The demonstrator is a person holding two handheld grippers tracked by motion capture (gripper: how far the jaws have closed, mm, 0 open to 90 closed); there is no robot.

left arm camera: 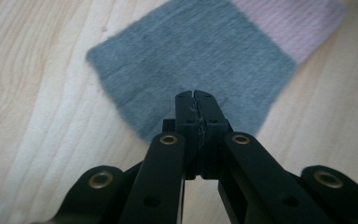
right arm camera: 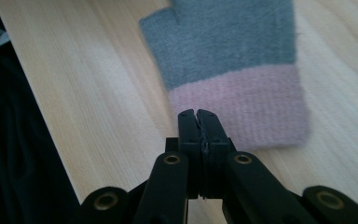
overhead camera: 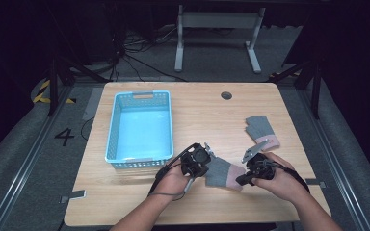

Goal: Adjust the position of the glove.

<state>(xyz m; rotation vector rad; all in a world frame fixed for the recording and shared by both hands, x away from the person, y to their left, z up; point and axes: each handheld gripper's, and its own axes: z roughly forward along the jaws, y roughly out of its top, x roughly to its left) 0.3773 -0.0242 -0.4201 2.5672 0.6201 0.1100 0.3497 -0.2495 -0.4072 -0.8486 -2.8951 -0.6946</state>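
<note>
My left gripper and right gripper both have jaws pressed together, holding nothing, poised over the grey knitted glove with a pink cuff. It lies flat near the table's near edge, long axis left to right, cuff pointing right, between my hands.

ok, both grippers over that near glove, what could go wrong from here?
1. Both the left gripper and the right gripper are shut above the near glove; lowered like this they would likely press it, not pinch it.
2. Dragging it could push it toward the table edge.
</note>
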